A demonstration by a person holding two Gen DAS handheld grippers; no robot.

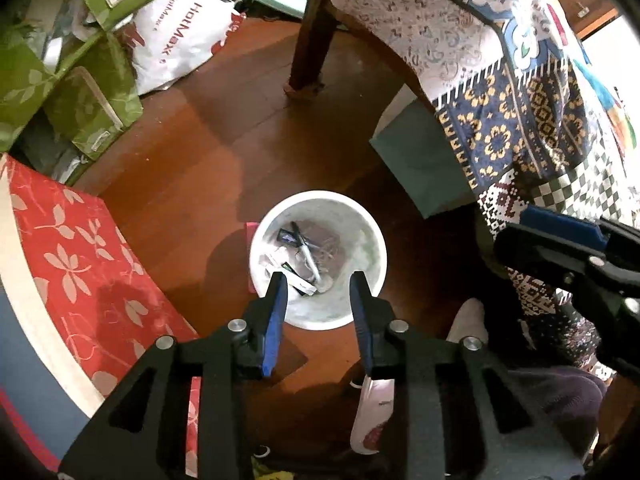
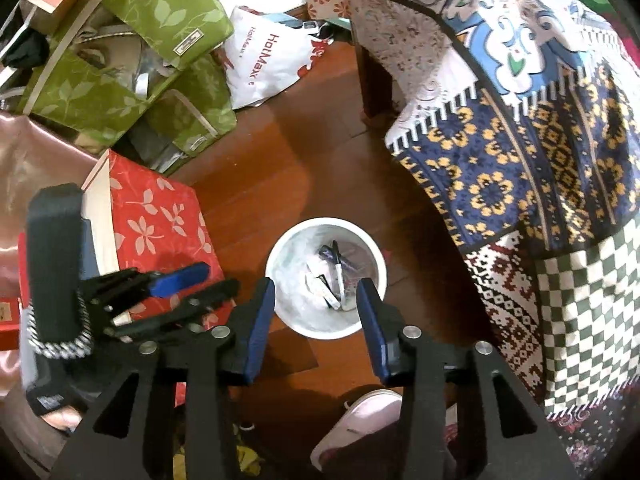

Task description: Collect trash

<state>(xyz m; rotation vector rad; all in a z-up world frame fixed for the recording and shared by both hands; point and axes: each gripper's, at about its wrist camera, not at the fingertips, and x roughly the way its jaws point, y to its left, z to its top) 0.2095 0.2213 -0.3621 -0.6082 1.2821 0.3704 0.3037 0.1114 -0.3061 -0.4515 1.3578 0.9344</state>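
A white round bin point(image 1: 376, 248) stands on the wooden floor, also in the right wrist view point(image 2: 376, 264). It holds a black-capped marker point(image 1: 306, 254), small wrappers and paper scraps point(image 2: 328, 288). My left gripper point(image 1: 319, 280) hangs open and empty above the bin's near rim. My right gripper point(image 2: 316, 286) is open and empty too, above the bin's near side. The left gripper's fingers point(image 2: 176, 282) show at the left of the right wrist view; the right gripper's fingers point(image 1: 560, 228) show at the right of the left wrist view.
A red floral box point(image 1: 80, 248) stands left of the bin. Green fabric boxes point(image 2: 160, 40) and a white HotMax bag point(image 1: 180, 40) lie at the back left. A patterned cloth point(image 2: 520, 140) drapes a table at right, its leg point(image 1: 312, 32) behind. A teal box point(image 1: 420, 160) and pink slippers point(image 2: 360, 420) are nearby.
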